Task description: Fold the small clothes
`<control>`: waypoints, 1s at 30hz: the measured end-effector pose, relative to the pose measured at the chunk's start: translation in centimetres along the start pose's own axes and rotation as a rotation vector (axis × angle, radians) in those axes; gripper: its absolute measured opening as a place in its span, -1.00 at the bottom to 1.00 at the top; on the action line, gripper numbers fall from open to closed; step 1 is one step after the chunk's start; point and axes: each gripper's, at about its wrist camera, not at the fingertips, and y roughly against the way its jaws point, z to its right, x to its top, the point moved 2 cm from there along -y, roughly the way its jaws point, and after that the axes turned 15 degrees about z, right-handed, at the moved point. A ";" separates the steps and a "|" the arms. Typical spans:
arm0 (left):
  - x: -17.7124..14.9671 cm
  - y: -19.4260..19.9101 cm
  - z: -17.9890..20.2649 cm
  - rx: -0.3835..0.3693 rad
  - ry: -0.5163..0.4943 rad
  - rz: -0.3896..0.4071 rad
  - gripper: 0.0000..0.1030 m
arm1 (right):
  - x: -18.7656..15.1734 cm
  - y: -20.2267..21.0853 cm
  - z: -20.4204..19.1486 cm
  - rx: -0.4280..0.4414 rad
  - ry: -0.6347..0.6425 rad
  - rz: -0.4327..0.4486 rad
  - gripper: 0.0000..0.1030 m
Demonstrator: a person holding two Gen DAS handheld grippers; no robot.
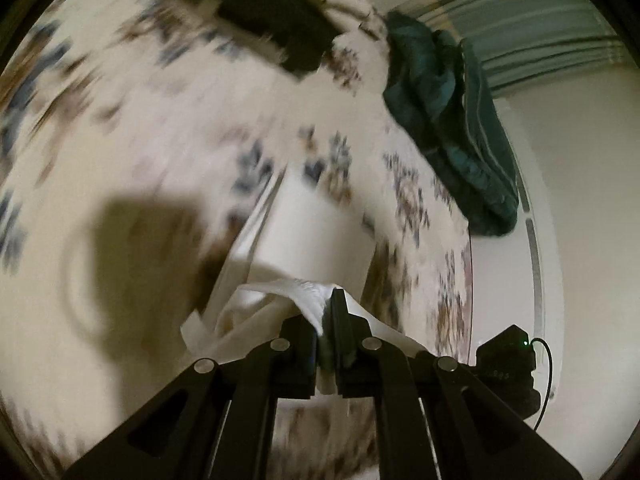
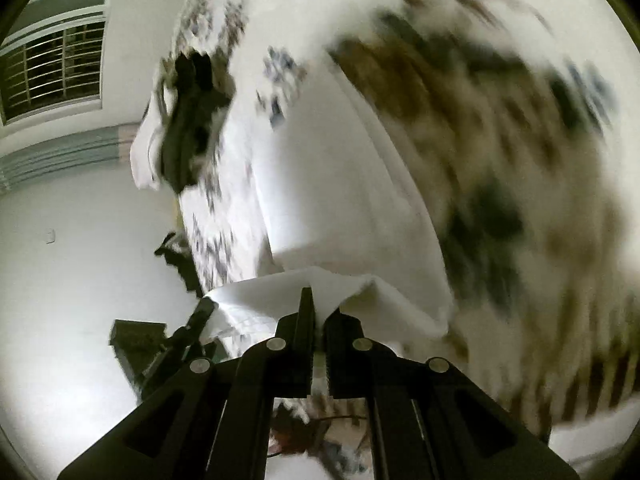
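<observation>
A small white garment (image 1: 316,224) hangs between my two grippers over a floral bedsheet (image 1: 152,128). My left gripper (image 1: 330,320) is shut on one bunched edge of it. In the right wrist view my right gripper (image 2: 318,312) is shut on another edge of the white garment (image 2: 332,184), which stretches away over the floral bedsheet (image 2: 500,152). The other gripper (image 2: 200,320) shows dark at the lower left, at the garment's hem. Both views are blurred by motion.
A dark green garment (image 1: 448,128) lies at the bed's right edge and a black garment (image 1: 264,4) at the top. In the right wrist view a black and white pile (image 2: 180,120) lies on the bed edge. White floor (image 2: 80,260) and a barred window (image 2: 56,68) are at the left.
</observation>
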 end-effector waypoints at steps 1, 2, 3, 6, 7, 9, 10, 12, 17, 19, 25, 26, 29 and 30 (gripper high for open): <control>1.2 -1.7 0.2 -0.006 -0.008 0.001 -0.92 | 1.9 -1.0 -0.5 -0.007 0.008 0.015 -0.91; 2.2 -3.5 0.2 -0.007 -0.012 -0.003 -0.91 | 3.9 -2.4 -1.1 -0.010 0.005 0.031 -0.91; 3.3 -5.1 0.1 -0.017 0.001 -0.013 -0.89 | 5.1 -3.4 -1.2 -0.011 -0.002 0.042 -0.91; 5.7 -8.8 -0.9 -0.016 0.071 -0.055 -0.60 | 10.4 -6.6 -2.0 -0.022 -0.029 0.060 -0.86; 6.6 -9.6 -1.4 -0.014 0.098 -0.049 -0.27 | 11.5 -7.4 -2.2 -0.022 -0.040 0.065 -0.86; 7.7 -9.7 -2.0 -0.027 0.132 -0.012 -0.14 | 13.0 -8.1 -2.4 -0.017 -0.059 0.081 -0.62; 8.3 -9.6 -2.4 -0.018 0.140 0.005 -0.14 | 13.6 -8.0 -2.5 -0.010 -0.066 0.097 -0.45; 8.7 -9.1 -2.9 0.008 0.131 0.024 -0.14 | 14.2 -7.6 -2.4 0.008 -0.069 0.131 0.01; 7.1 -9.8 -3.9 0.096 0.003 -0.058 -0.13 | 12.7 -6.7 -0.7 -0.071 -0.024 0.112 0.02; 6.3 -11.5 -4.2 0.119 -0.039 -0.114 -0.13 | 12.2 -7.9 0.5 -0.117 -0.016 0.073 0.02; 5.5 -15.9 -4.2 0.074 -0.047 -0.161 -0.37 | 12.7 -12.0 2.2 -0.138 -0.042 0.017 0.02; 5.7 -16.0 -4.0 0.066 -0.052 -0.146 -0.65 | 12.9 -12.5 2.1 -0.115 -0.054 0.020 -0.09; 6.4 -15.8 -3.5 0.061 -0.075 -0.121 -0.94 | 13.6 -12.7 0.9 -0.117 -0.035 0.059 -0.90; 6.6 -15.6 -3.5 0.062 -0.083 -0.114 -0.94 | 13.8 -12.7 0.3 -0.110 -0.022 0.077 -0.91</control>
